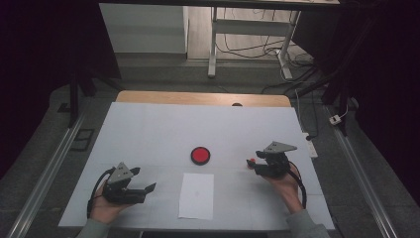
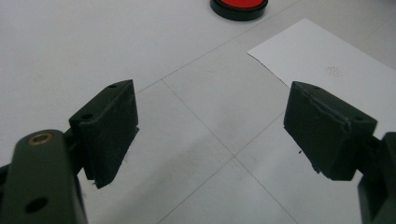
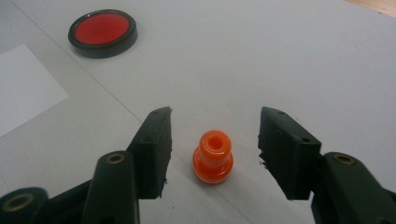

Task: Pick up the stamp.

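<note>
The right tool brackets the small orange peg, which stands upright on the desk; its jaws are half-wide and not touching, so the grasp looks begun but unfinished. The left tool gapes wide, holding nothing.

red disc: top cut by frame edge | paper: faint mark unreadable

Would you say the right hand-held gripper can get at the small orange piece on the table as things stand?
Probably yes. The orange piece stands upright on the white table between the open jaws of the right hand-held gripper, with a gap on each side and nothing in between. The pads do not touch it yet.
</note>
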The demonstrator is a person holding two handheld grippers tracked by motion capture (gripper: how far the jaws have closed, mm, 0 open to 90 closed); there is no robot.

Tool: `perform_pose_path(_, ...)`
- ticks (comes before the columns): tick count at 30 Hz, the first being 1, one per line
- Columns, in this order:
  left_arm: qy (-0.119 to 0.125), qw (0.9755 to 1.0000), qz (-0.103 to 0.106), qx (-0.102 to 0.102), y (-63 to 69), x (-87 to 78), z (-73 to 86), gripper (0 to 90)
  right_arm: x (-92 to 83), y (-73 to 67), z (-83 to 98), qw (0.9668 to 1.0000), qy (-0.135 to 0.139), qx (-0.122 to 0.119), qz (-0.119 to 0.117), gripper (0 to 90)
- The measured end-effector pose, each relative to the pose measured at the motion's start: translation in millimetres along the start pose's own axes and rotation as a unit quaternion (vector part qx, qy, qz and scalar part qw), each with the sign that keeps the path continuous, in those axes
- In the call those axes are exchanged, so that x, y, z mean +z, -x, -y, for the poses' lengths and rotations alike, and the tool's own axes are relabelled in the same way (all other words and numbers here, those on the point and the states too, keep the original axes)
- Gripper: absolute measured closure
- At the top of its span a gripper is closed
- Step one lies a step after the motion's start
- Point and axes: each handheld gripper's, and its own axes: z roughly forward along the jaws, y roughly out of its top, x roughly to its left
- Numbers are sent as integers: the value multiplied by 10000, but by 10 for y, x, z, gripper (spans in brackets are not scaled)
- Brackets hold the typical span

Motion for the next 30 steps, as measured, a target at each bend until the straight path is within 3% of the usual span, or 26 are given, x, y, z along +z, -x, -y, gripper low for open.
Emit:
perform_pose_path(9,-18,10000,33,-10,-2,2,3,181,63,-15,28,9999,-97,-51,28,500)
perform_pose_path(13,-64,10000,56,-1,-2,11,7,178,96,-24,51,9998,-169,-107,83,583)
perform_pose_path(25,-139,9999,66,17,2,23,13,170,119,-29,73,9996,-205,-157,80,713)
perform_pose_path(30,-144,9999,63,23,2,24,16,170,117,-31,72,9996,-209,-188,71,718)
